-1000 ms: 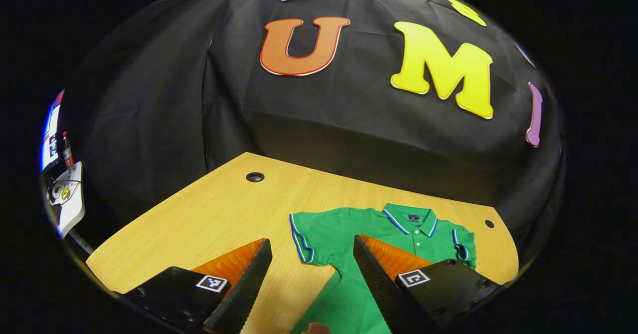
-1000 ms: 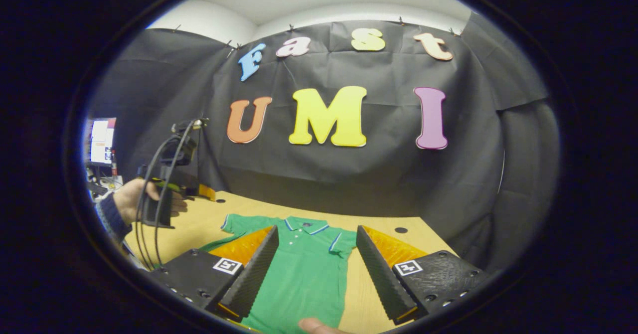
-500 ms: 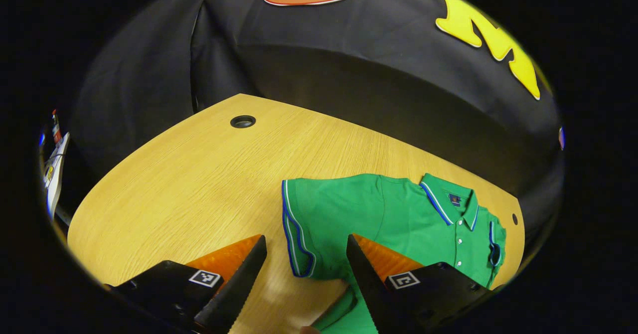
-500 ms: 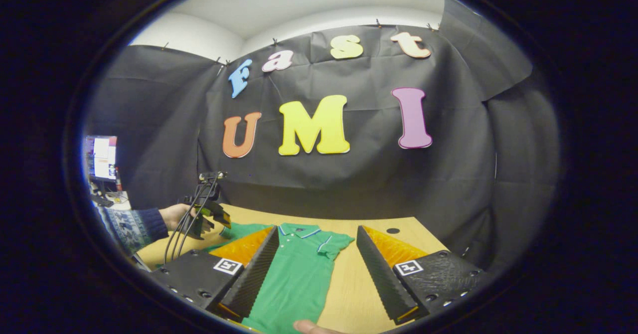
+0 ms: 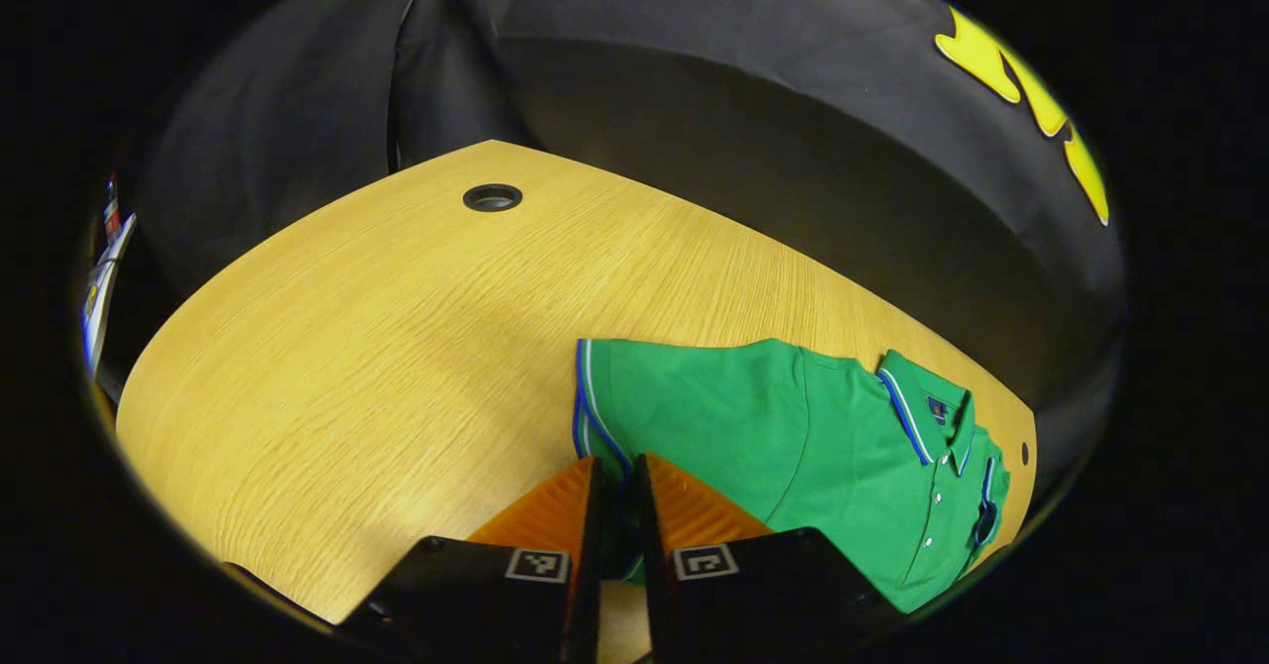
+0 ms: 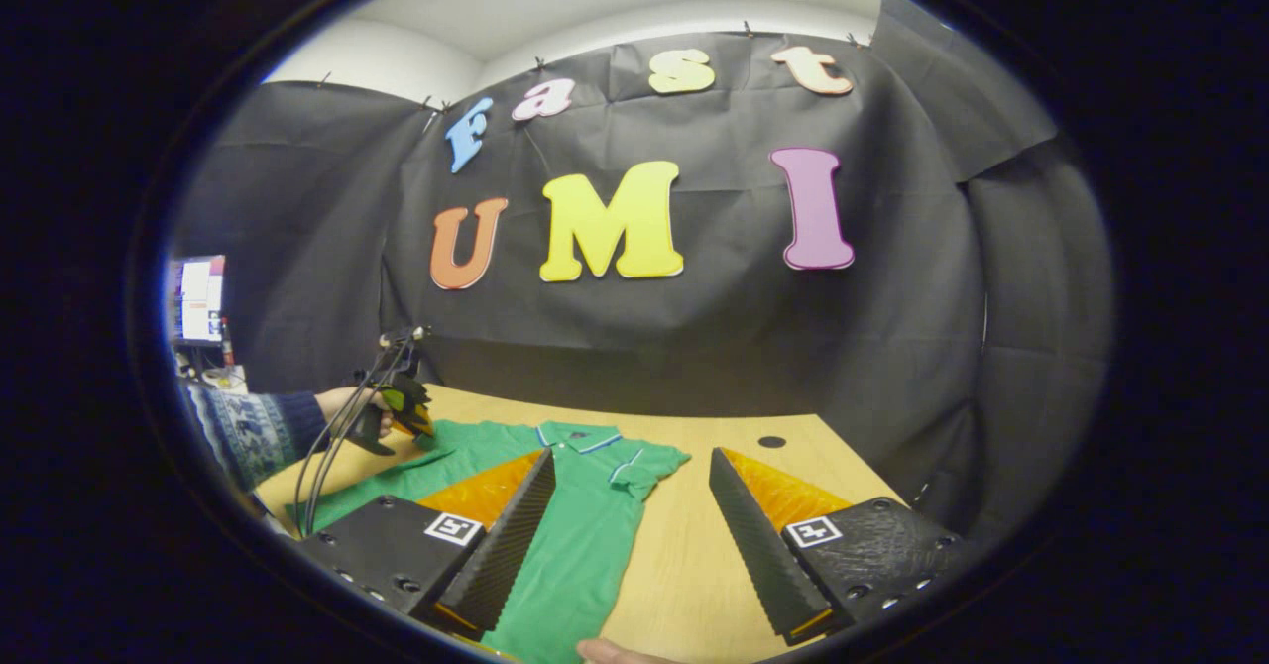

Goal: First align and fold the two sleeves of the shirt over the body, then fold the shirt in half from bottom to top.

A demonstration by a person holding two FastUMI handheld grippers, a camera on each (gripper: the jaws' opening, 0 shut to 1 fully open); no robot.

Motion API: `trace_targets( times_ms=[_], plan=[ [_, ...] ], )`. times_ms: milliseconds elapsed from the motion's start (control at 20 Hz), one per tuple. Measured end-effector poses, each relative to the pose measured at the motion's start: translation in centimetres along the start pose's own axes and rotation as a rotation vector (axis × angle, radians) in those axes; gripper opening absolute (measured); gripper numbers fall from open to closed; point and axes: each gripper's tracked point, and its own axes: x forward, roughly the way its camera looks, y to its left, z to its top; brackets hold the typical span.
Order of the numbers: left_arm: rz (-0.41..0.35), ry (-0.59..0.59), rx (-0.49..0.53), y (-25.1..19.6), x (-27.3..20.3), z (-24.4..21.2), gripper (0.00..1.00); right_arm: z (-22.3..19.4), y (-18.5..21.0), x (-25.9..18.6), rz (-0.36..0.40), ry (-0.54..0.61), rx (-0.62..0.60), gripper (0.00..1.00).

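A wooden table (image 5: 397, 327) fills the floor of the booth, with a round cable hole (image 5: 493, 197) near its far left corner in the left gripper view and another hole (image 6: 771, 441) toward the far right in the right gripper view. On it lies a green polo shirt (image 5: 793, 446), front side up, its blue-and-white trimmed collar (image 5: 917, 411) toward the back wall and its body running toward the near edge. In the right gripper view the shirt (image 6: 585, 525) spreads flat between the near edge and the far side of the table.

The left gripper (image 5: 615, 505) sits low at the shirt's left sleeve (image 5: 634, 416); its two fingers are drawn together with the striped cuff edge of that sleeve pinched between them. In the right gripper view the same gripper (image 6: 397, 411) is seen farther off, held by a hand (image 6: 352, 408) in a patterned sleeve (image 6: 248, 431), with cables trailing from it.

The right gripper (image 6: 630, 535) hovers above the table with its fingers spread wide apart, holding nothing; the shirt's right side lies below the gap.
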Motion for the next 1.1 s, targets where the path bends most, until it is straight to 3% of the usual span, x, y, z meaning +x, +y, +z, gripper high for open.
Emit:
trace_targets(
  times_ms=[100,200,400,600,750,900,1100],
  plan=[
    [0.013,-0.006,0.023,-0.5,-0.3,0.2,0.12,-0.2,-0.2,0.2,-0.002,0.004,0.014,0.95],
    [0.038,-0.012,0.061,-1.0,-0.7,0.4,0.10,-0.5,-0.8,0.5,-0.007,0.013,0.028,0.95],
    [0.031,-0.061,0.140,-4.3,-2.1,1.6,0.09,-0.5,-1.8,0.2,-0.031,0.010,0.044,0.95],
    [-0.026,-0.084,0.232,-9.9,-3.8,1.4,0.09,-0.9,-2.4,0.5,-0.044,0.016,0.062,0.95],
    [-0.111,-0.004,0.296,-15.1,-5.0,-2.1,0.11,-1.0,-2.9,0.6,-0.056,0.025,0.058,0.95],
    [-0.170,-0.046,0.351,-18.6,-7.0,-2.9,0.78,-0.9,-3.6,0.4,-0.078,0.019,0.044,0.94],
    [-0.214,-0.116,0.362,-20.5,-11.5,-3.2,0.98,-0.4,-3.7,-0.1,-0.096,0.023,0.035,0.95]
  ],
)
